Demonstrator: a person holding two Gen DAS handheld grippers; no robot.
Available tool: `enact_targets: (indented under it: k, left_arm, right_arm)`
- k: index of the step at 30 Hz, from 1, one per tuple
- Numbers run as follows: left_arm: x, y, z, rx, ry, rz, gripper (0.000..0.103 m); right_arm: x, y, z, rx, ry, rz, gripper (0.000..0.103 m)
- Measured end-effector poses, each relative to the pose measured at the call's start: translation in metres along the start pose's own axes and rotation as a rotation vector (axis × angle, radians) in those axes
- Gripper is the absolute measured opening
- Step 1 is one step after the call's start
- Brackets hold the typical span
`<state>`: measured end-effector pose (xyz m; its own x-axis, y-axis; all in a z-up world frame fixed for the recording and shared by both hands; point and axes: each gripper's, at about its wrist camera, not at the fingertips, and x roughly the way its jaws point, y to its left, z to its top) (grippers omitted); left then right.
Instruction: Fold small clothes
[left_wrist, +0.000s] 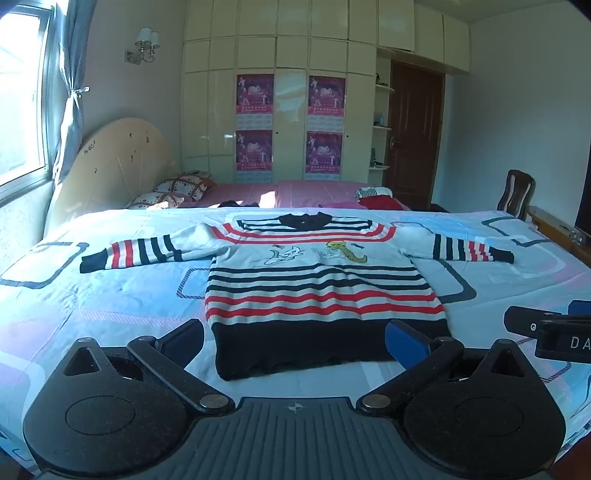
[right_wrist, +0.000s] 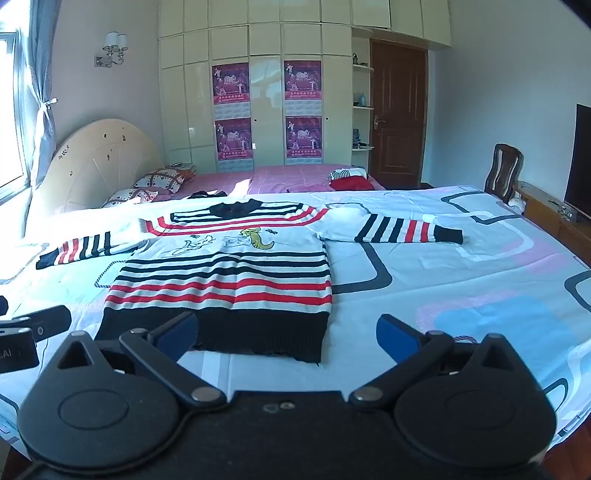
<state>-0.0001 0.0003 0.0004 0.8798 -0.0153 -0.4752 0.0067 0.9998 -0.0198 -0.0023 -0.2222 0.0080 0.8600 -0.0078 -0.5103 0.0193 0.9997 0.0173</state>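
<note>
Left wrist view: the left tool (left_wrist: 295, 341) hangs just above the near edge of the bed (left_wrist: 110, 295), fingers spread wide, nothing between them.
Sweater: the striped sweater (left_wrist: 317, 291) lies flat and face up on the bed, dark hem nearest, collar far, both sleeves stretched out to left and right.
Neighbour: part of the right tool (left_wrist: 554, 328) shows at the right edge, beside the hem's right corner.
Right wrist view: the right tool (right_wrist: 288, 338) also stands spread wide and empty, over the hem's right end; the sweater (right_wrist: 229, 280) sits left of centre.
Right sleeve: the sleeve (right_wrist: 399, 229) reaches far right, well apart from the tool.
Risk, layers: a pinch at the hem may catch the bed cover too, since both are thin and lie tight together.
Risk, skew: if only the top layer of knit is caught, the fold will probably drag crooked.
Risk, sleeves: the far cuffs call for a long reach; the soft knit may bunch.
</note>
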Motion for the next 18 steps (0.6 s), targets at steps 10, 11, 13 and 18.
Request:
enact_targets:
  k: [10,11,13,18]
  left_arm:
    - [0.0,0.0037,-0.0012,0.016,-0.005,0.007,0.103]
    - [0.0002,0.0034,-0.0013,0.021,-0.007,0.007,0.103]
    - [0.0023,0.002,-0.0011,0.02,-0.006,0.005,0.103]
    - [0.0026,0.0023,-0.0011,0.01,-0.007,0.0,0.103]
  right_arm:
    - [0.0004,0.0027,0.0001,-0.005,0.003,-0.003,0.103]
    - [0.0004,0.0029,0.0,-0.007,0.004,-0.004,0.103]
    - [0.0003,0.0028,-0.0001,-0.009,0.005,-0.005,0.103]
    - [0.0002,0.0035,0.0002,-0.009,0.003,-0.005,0.103]
